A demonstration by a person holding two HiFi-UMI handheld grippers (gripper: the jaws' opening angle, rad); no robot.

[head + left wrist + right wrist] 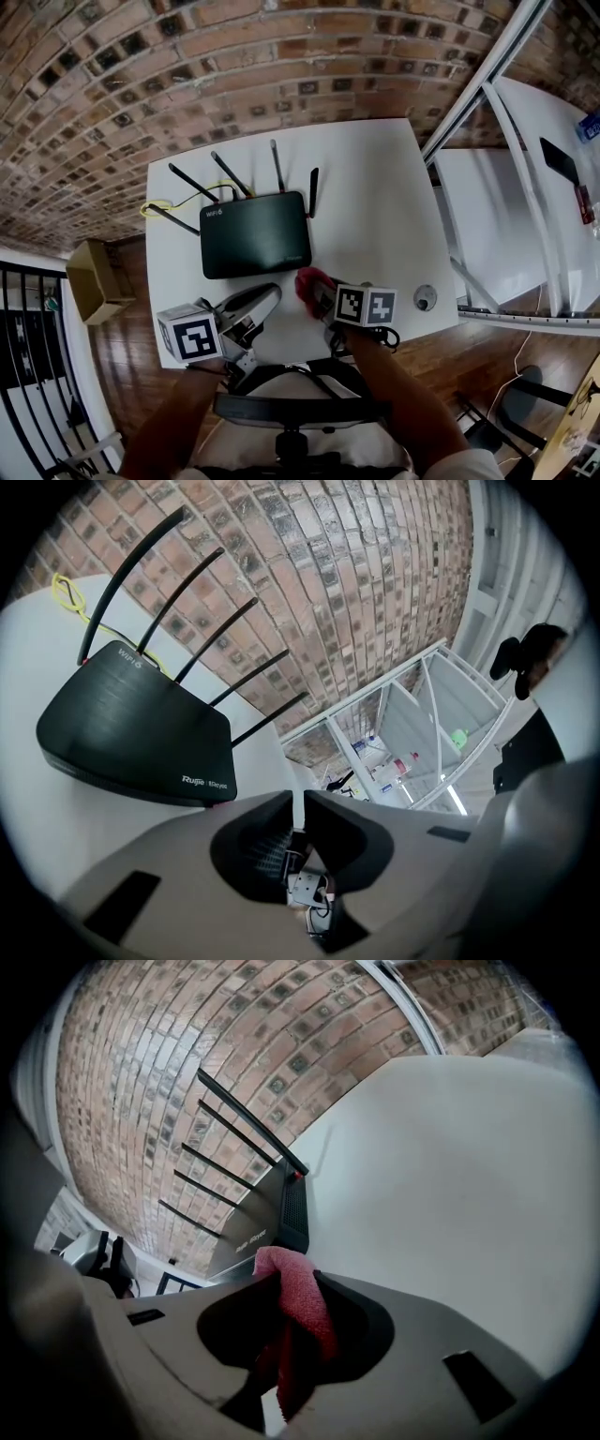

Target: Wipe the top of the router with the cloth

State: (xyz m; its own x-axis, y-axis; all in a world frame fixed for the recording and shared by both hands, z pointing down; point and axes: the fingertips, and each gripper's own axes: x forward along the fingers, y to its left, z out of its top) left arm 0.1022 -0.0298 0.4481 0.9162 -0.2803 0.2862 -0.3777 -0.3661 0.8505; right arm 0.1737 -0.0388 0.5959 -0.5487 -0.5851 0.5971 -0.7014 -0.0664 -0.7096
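A black router (253, 234) with several thin antennas lies flat on the white table (375, 187); it also shows in the left gripper view (131, 724) and in the right gripper view (272, 1218). My right gripper (314, 286) is shut on a red cloth (307, 281), held just in front of the router's near right corner; the cloth (295, 1307) bunches between the jaws. My left gripper (267, 295) is shut with nothing in it, resting near the table's front edge, left of the cloth (298, 803).
A yellow cable (159, 204) runs behind the router at the left. A small round disc (425, 297) lies near the table's front right corner. A cardboard box (92, 279) sits on the floor to the left. A white metal frame (487, 84) stands right of the table.
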